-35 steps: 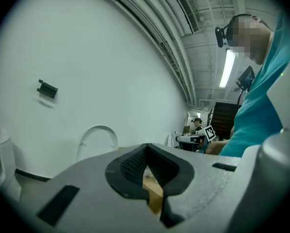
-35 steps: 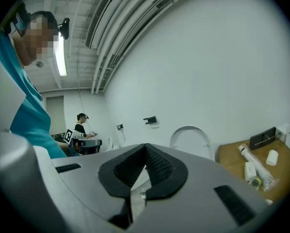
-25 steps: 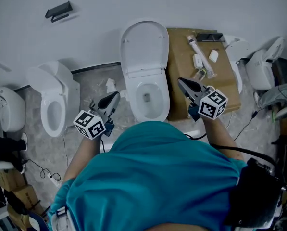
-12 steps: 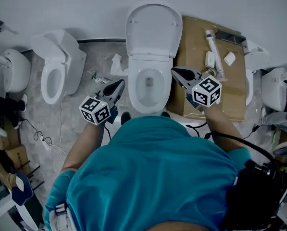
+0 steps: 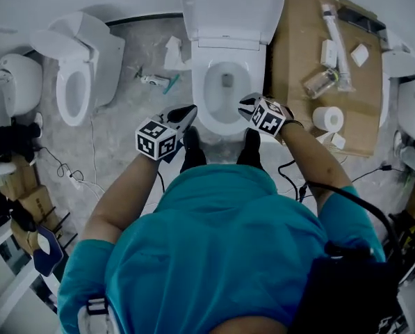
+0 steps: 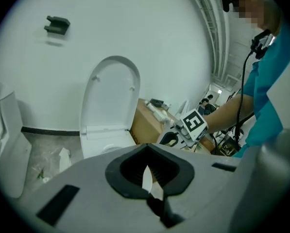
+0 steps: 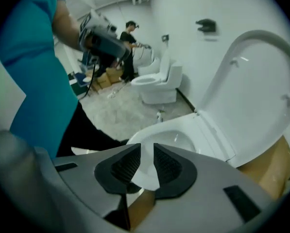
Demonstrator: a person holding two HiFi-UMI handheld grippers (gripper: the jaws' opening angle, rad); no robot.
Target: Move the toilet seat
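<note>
A white toilet stands in the middle of the head view with its lid (image 5: 231, 5) raised against the wall and the bowl (image 5: 224, 89) uncovered. My right gripper (image 5: 247, 103) hovers at the bowl's front right rim; its jaws are opening to a narrow gap with nothing pressed between them. In the right gripper view the gripper (image 7: 146, 161) points at the bowl rim (image 7: 154, 140), with the lid (image 7: 261, 91) upright behind. My left gripper (image 5: 183, 117) is shut, left of the bowl's front, apart from it. The left gripper view shows the gripper (image 6: 147, 178) facing the lid (image 6: 110, 91).
A second toilet (image 5: 75, 82) stands at the left, and others sit at both edges. A cardboard sheet (image 5: 297, 54) right of the bowl carries a tube, a jar and a paper roll (image 5: 327, 119). Cables (image 5: 68, 179) lie on the floor; dark shoes (image 5: 192, 152) stand before the bowl.
Both grippers have come closer to the bowl, the right one down to its front right rim. The right jaws have parted slightly.
</note>
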